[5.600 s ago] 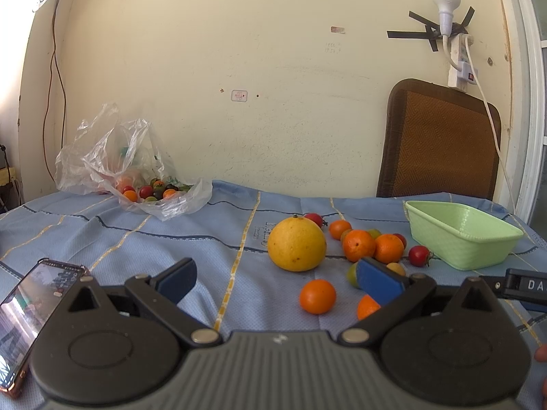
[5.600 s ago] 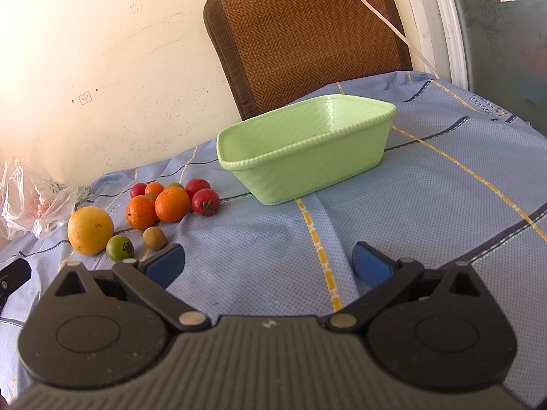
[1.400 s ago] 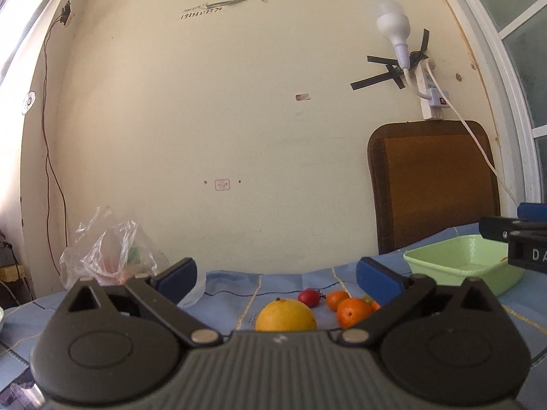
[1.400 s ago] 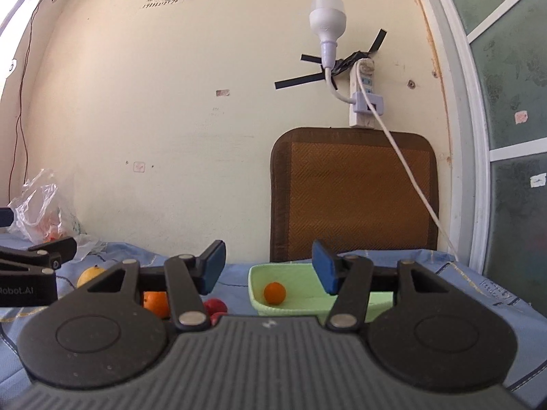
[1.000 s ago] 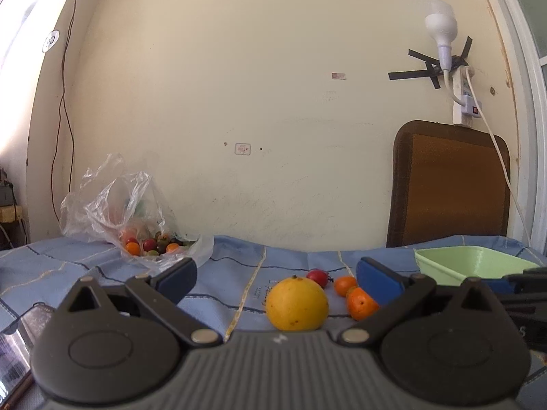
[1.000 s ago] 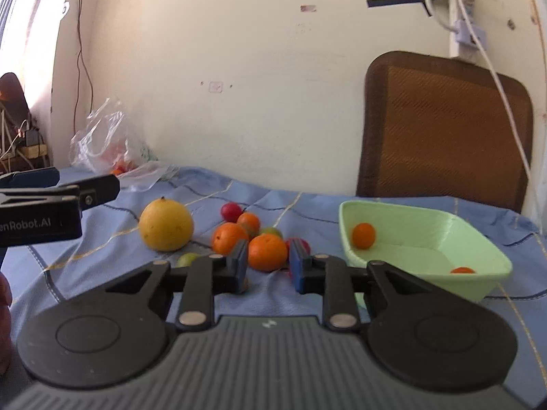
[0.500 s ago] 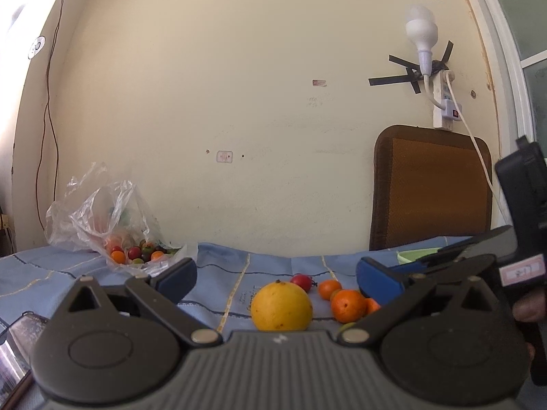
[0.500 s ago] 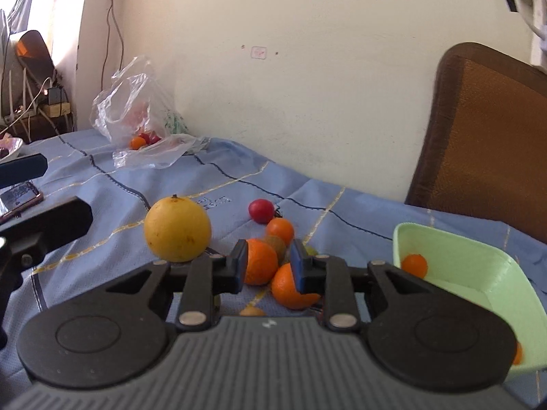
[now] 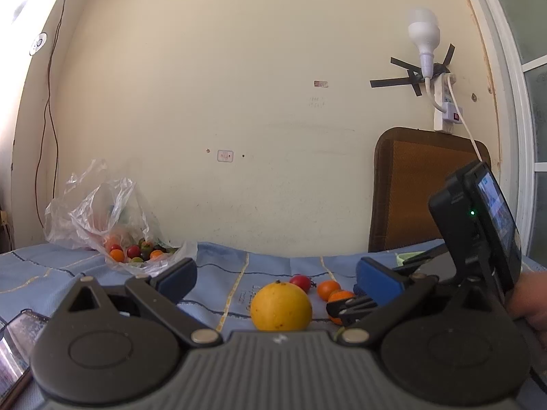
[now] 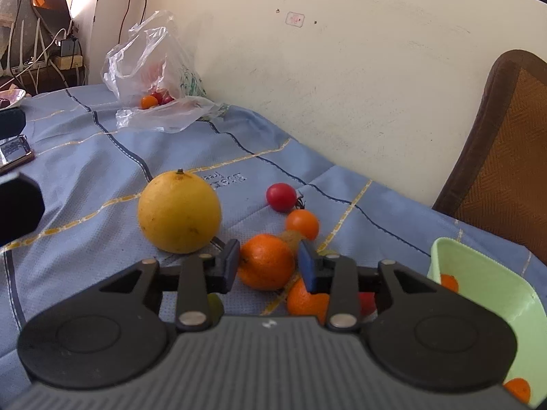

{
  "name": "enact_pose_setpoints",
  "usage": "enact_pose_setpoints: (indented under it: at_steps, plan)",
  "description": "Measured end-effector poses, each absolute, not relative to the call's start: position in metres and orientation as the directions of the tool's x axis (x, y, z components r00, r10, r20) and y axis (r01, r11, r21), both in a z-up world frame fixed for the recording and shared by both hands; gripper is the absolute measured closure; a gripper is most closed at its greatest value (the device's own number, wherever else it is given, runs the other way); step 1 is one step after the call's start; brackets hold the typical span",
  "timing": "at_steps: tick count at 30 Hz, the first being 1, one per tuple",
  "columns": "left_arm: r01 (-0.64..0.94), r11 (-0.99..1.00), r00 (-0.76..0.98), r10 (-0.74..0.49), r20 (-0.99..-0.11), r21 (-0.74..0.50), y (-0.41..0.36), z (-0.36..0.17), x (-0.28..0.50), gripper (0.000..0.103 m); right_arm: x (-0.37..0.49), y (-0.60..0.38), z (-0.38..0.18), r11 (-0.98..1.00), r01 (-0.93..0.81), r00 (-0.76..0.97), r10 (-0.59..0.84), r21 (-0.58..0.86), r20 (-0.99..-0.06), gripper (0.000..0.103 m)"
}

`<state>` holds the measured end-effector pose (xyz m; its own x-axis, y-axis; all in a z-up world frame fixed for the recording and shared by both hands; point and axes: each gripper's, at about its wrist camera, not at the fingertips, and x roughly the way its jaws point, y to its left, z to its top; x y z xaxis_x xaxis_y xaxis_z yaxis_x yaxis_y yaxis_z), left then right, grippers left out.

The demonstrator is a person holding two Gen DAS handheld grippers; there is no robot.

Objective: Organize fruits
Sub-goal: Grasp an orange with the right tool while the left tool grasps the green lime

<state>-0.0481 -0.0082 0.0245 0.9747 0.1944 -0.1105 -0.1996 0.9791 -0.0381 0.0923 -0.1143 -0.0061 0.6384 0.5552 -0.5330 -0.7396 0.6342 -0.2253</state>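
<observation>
My right gripper [image 10: 268, 266] points down at the fruit cluster on the blue cloth, and its jaws are opening. An orange [image 10: 266, 261] lies on the cloth between the blue pads, which do not press on it. Beside it are a large yellow citrus [image 10: 178, 212], a red tomato [image 10: 281, 197], a small orange [image 10: 302, 224] and another orange [image 10: 306, 302] partly under the fingers. The green basket [image 10: 478, 273] at the right holds two small oranges. My left gripper [image 9: 277, 280] hangs open and level, holding nothing, behind the yellow citrus [image 9: 281, 306].
A clear plastic bag [image 10: 154, 78] of small fruits lies at the back left near the wall. A phone [image 10: 13, 152] rests on the cloth at the left. A brown chair back [image 9: 417, 188] stands behind the table. A person's hand [image 9: 530, 297] holds the right gripper's handle.
The right gripper has swung left from the basket to the fruit cluster and tipped down. Its nearly shut jaws have parted around an orange. The left gripper has stayed put.
</observation>
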Motion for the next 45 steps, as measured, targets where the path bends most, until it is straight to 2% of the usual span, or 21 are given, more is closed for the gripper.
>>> enact_pose_setpoints:
  at_steps: [5,12,18,20,21,24,25,27,30,34,37,42,45]
  plan:
    - [-0.202,0.978,0.974,0.195,-0.113,-0.045,-0.007,0.025,-0.048,0.0,0.091,-0.116,-0.009,0.643,-0.737,0.634,0.552,-0.208,-0.541,0.065]
    - [-0.197,0.979,0.975,0.191,-0.113,-0.043,-0.008,0.025,-0.047,0.0,0.066,-0.146,0.011,0.698,-0.663,0.735,0.538,-0.27,-0.413,0.065]
    - [-0.129,0.992,0.981,0.13,-0.144,0.015,-0.018,0.024,-0.043,0.002,0.033,-0.2,0.012,0.783,-0.594,0.779,0.503,-0.186,-0.374,0.065]
    - [-0.058,0.997,0.98,0.068,-0.188,0.056,-0.025,0.025,-0.035,0.008,0.026,-0.214,0.008,0.805,-0.576,0.783,0.495,-0.139,-0.377,0.065]
    - [-0.019,0.997,0.975,0.034,-0.222,0.069,-0.029,0.025,-0.028,0.015,0.023,-0.22,0.006,0.817,-0.566,0.784,0.491,-0.112,-0.38,0.065]
    - [0.094,0.994,0.929,-0.066,-0.365,0.059,-0.038,0.023,-0.001,0.029,0.023,-0.232,-0.001,0.836,-0.547,0.779,0.489,-0.043,-0.393,0.065]
    - [0.117,0.992,0.909,-0.085,-0.407,0.052,-0.04,0.021,0.008,0.034,0.023,-0.234,-0.004,0.842,-0.539,0.779,0.486,-0.026,-0.396,0.065]
    - [0.132,0.99,0.881,-0.097,-0.464,0.045,-0.042,0.017,0.023,0.04,0.025,-0.236,-0.009,0.85,-0.526,0.779,0.478,-0.008,-0.405,0.065]
    - [0.114,0.993,0.861,-0.08,-0.502,0.037,-0.041,0.014,0.035,0.042,0.03,-0.24,-0.012,0.853,-0.522,0.769,0.486,0.031,-0.416,0.065]
    - [0.102,0.995,0.817,-0.089,-0.569,-0.009,-0.034,0.008,0.045,0.057,0.031,-0.246,-0.013,0.849,-0.523,0.757,0.503,0.075,-0.417,0.065]
    - [0.089,0.995,0.783,-0.104,-0.613,-0.056,-0.026,0.004,0.052,0.064,0.031,-0.247,-0.014,0.846,-0.525,0.75,0.509,0.088,-0.422,0.065]
    - [0.094,0.994,0.79,-0.113,-0.603,-0.063,-0.024,0.005,0.048,0.07,0.03,-0.25,-0.014,0.84,-0.532,0.746,0.523,0.102,-0.413,0.065]
    - [0.108,0.991,0.811,-0.137,-0.569,-0.084,-0.027,0.014,0.042,0.07,0.024,-0.259,-0.01,0.845,-0.526,0.776,0.523,0.096,-0.352,0.065]
